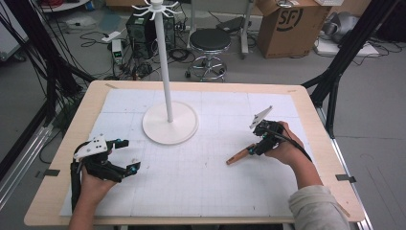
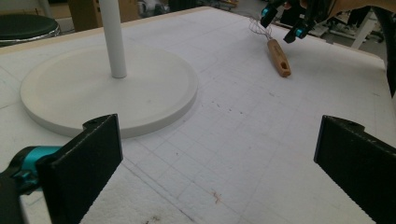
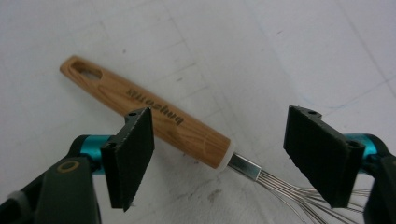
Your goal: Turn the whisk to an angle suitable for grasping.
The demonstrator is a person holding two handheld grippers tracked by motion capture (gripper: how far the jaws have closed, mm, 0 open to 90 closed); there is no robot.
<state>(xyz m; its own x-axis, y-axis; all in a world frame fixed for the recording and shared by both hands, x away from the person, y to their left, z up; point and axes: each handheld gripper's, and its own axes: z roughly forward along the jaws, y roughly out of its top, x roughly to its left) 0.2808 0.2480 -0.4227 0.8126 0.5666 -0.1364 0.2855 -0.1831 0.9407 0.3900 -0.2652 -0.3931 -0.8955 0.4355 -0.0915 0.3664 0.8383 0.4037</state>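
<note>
Both grippers' jaws wide apart

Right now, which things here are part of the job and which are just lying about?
Likely in the job:
- whisk, lying on the mat, between the open jaws of the right gripper
- white stand with hooks on top
- left gripper, open, over the mat near the stand

Lying about:
- stool
- cardboard box
- cables on the floor

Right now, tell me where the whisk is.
The whisk lies flat on the mat's right side in the high view, right of the stand, under the open right gripper.
</note>
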